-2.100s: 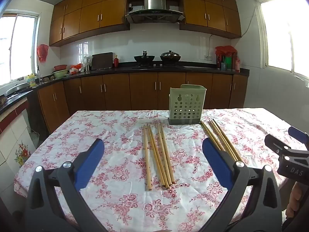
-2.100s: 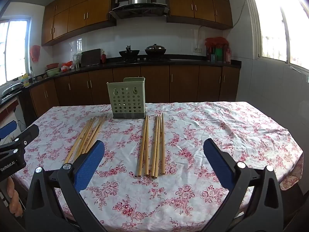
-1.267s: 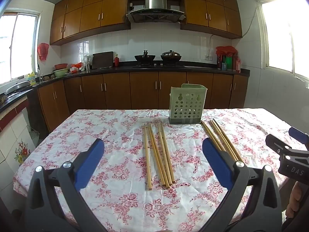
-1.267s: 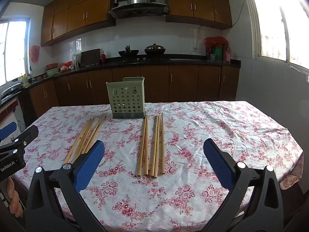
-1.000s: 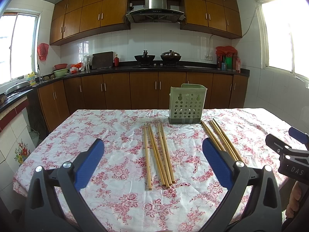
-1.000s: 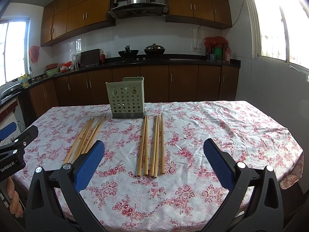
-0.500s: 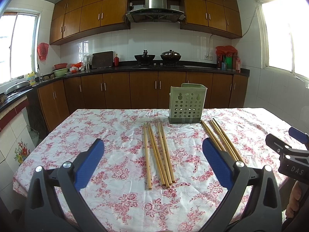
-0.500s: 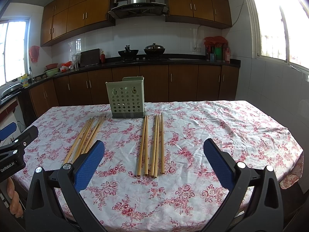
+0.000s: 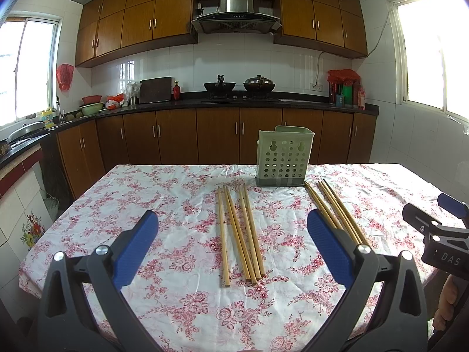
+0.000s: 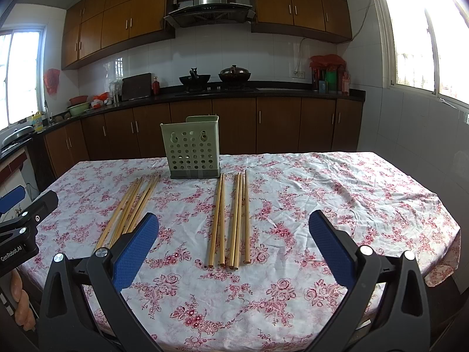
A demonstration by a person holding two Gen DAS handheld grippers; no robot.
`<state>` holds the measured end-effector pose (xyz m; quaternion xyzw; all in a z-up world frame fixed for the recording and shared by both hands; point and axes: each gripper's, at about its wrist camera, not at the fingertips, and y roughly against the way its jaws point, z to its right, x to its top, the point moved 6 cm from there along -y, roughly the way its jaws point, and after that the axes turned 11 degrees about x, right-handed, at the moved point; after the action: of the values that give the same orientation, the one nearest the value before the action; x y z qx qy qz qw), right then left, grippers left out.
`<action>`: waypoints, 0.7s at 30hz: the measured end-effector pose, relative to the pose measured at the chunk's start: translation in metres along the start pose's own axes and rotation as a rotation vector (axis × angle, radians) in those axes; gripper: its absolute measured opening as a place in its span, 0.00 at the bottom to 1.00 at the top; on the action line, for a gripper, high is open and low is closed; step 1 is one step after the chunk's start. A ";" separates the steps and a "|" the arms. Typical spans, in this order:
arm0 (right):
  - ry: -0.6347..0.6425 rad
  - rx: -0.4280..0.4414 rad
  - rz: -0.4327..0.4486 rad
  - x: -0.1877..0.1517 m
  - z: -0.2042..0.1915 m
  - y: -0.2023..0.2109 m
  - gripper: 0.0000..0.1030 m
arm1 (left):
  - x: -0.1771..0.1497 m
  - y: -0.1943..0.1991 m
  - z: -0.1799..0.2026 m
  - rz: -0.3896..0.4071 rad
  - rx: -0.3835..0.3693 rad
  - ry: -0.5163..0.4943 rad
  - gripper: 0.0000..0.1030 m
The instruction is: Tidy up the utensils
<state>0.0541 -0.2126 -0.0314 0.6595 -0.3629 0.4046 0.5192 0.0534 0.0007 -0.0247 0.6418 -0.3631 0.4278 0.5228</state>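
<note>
Two groups of bamboo chopsticks lie on the floral tablecloth. The left group point(image 9: 239, 231) shows in the right wrist view point(image 10: 132, 205) too. The right group point(image 9: 337, 209) shows there as well point(image 10: 231, 217). A pale green perforated utensil holder point(image 9: 281, 157) stands upright behind them, also in the right wrist view point(image 10: 192, 146). My left gripper point(image 9: 233, 249) is open and empty, held above the near table edge in front of the left group. My right gripper point(image 10: 234, 249) is open and empty in front of the right group.
The table point(image 9: 152, 193) has a flowered cloth point(image 10: 351, 193). Brown kitchen cabinets point(image 9: 181, 138) and a dark counter with pots stand behind it. The other gripper shows at the right edge of the left wrist view point(image 9: 436, 234) and the left edge of the right wrist view point(image 10: 20, 228).
</note>
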 end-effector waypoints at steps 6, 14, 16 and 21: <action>-0.001 0.000 -0.001 0.000 0.000 0.000 0.98 | -0.003 0.003 0.002 0.000 0.001 -0.001 0.96; 0.000 0.000 -0.001 0.000 0.000 0.000 0.98 | -0.001 0.001 0.000 -0.003 0.000 0.000 0.96; 0.000 0.000 -0.001 0.000 -0.001 0.000 0.98 | 0.000 0.000 0.000 -0.001 -0.001 0.000 0.96; -0.001 0.000 -0.001 0.000 -0.001 0.000 0.98 | 0.000 0.000 -0.001 -0.003 0.000 0.001 0.96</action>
<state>0.0539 -0.2122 -0.0312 0.6599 -0.3626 0.4042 0.5193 0.0530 0.0014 -0.0250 0.6419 -0.3619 0.4274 0.5237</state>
